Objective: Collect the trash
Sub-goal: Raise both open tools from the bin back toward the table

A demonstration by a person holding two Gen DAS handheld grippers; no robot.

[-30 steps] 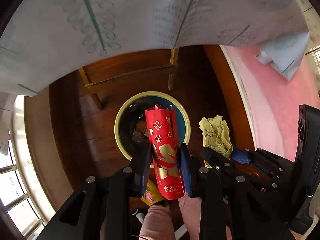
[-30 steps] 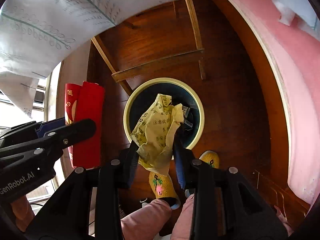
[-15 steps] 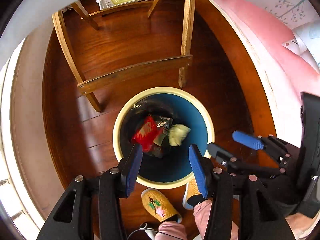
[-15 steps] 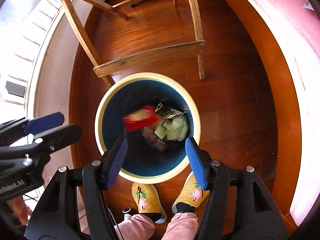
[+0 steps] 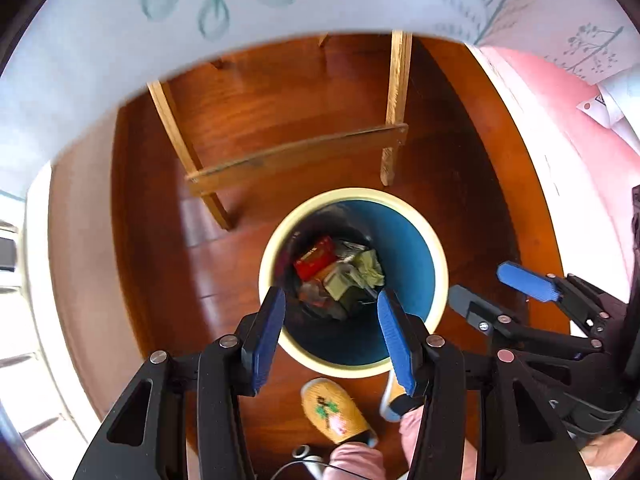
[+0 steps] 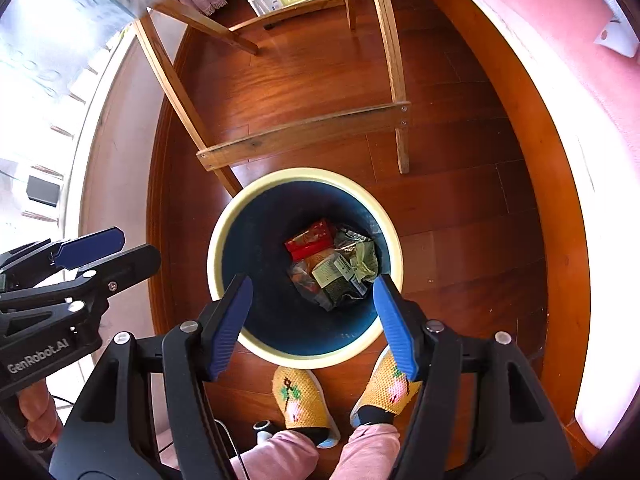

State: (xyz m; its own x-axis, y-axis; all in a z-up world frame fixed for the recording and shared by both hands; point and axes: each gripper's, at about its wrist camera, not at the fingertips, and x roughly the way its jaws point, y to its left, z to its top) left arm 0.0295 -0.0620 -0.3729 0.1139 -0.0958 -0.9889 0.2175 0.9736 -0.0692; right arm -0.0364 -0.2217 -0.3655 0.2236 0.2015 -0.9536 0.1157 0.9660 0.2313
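So the trash is all sitting at the bottom of the wastebasket (image 6: 224,240), the round one with a cream rim and dark blue inside. In there: a red packet (image 6: 308,240) at about 11 o'clock of the pile, a crumpled yellowish paper (image 6: 366,260) at 2 o'clock right beside it, plus a few wrappers (image 6: 336,280) with printed labels underneath, all touching each other in one heap.

Both tools hang over the bin looking straight down. The left tool (image 5: 332,328) has its blue pads spread wide with nothing between them, the bin's near rim showing through the gap. Same deal with the right tool (image 6: 312,316), wide apart and empty-handed. In the left wrist view the right tool sits off at 3 o'clock; in the right wrist view the left tool is at 9 o'clock.

Just past the bin's rim at 6 o'clock are the person's two yellow knitted slippers (image 6: 300,396) on the wooden floor (image 6: 460,208), pink trouser legs (image 6: 272,456) below them. At 12 o'clock of the bin there's a light wooden desk frame (image 6: 304,136), crossbar and legs, standing near the rim.
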